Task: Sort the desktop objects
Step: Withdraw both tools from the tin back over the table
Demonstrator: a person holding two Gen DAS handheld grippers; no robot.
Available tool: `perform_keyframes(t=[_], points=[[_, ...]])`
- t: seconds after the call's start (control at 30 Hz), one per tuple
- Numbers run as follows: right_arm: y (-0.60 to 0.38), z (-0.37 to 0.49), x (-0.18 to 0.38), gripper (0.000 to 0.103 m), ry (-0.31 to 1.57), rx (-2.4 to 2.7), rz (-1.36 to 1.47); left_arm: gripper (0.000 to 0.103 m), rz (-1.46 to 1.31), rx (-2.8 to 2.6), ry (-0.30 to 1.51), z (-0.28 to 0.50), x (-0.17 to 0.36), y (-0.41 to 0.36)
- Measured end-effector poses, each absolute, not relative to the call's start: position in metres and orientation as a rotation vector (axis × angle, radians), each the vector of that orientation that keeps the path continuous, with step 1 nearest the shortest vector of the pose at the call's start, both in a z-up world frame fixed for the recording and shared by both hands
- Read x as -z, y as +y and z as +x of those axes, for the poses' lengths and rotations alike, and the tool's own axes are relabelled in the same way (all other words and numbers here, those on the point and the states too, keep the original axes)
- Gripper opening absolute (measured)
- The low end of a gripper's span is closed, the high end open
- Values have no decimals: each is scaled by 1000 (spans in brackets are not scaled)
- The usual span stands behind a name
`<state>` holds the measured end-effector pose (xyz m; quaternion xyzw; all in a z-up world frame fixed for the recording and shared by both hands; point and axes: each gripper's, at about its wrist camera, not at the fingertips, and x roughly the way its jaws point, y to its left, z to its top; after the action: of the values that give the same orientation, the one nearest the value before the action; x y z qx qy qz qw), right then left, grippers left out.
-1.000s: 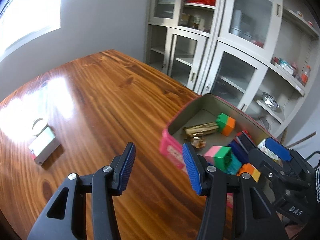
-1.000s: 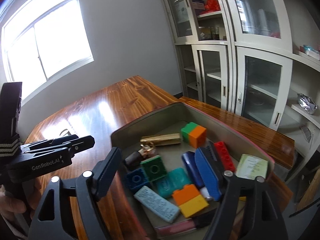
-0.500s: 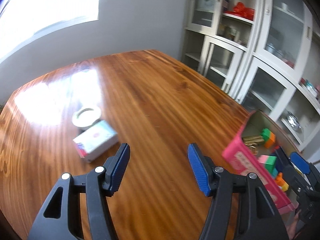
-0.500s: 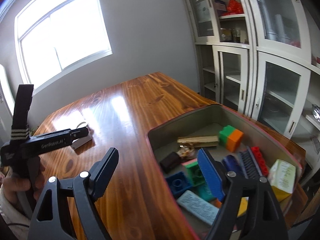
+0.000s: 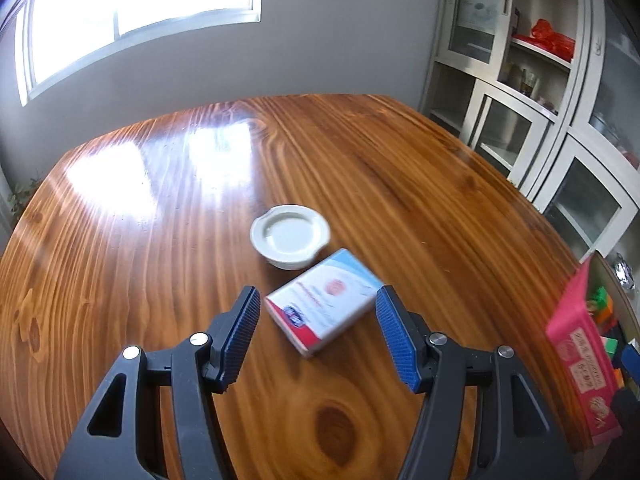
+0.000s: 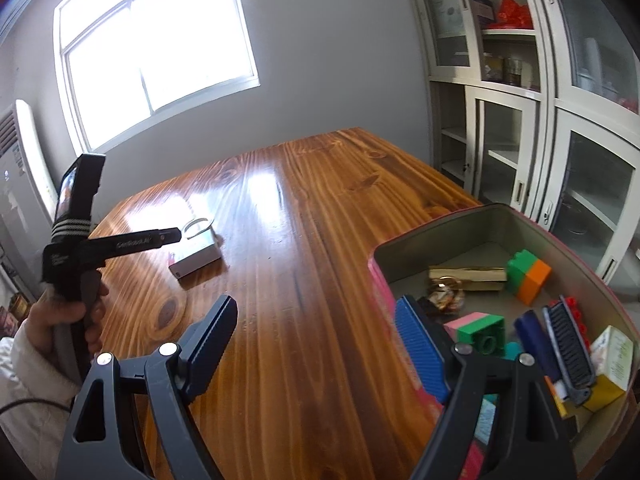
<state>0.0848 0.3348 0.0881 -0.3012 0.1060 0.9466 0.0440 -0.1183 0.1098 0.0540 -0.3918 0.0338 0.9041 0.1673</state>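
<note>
Your right claw [image 6: 316, 346] fills the bottom of the frame, jaws wide apart with nothing between them: one finger over the bare wooden surface [image 6: 320, 216], the other over the pink tin [image 6: 520, 216] at lower right. Inside the tin lie a green-and-orange block [image 6: 528, 276], a gold-wrapped bar [image 6: 466, 273] and other coloured pieces. At left, your hand [image 6: 66, 320] holds the left claw [image 6: 168, 236], pointing at a small box [image 6: 196, 258] on the surface.

Tabletop [image 5: 360, 168] was glossy orange-brown with dark streaked grain. Dish [image 5: 290, 236] was white. Carton [image 5: 324, 300] was white with red and blue print. Tin [image 6: 496, 220] was pink outside, dull grey inside. Fingers [image 5: 394, 340] carried ribbed blue pads.
</note>
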Motion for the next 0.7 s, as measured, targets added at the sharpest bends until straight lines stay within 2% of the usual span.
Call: perform_keyframes(t=[0.7], points=[[301, 36, -67, 84, 250, -2947, -1036, 64, -1120, -2463, 125, -146, -30, 111]])
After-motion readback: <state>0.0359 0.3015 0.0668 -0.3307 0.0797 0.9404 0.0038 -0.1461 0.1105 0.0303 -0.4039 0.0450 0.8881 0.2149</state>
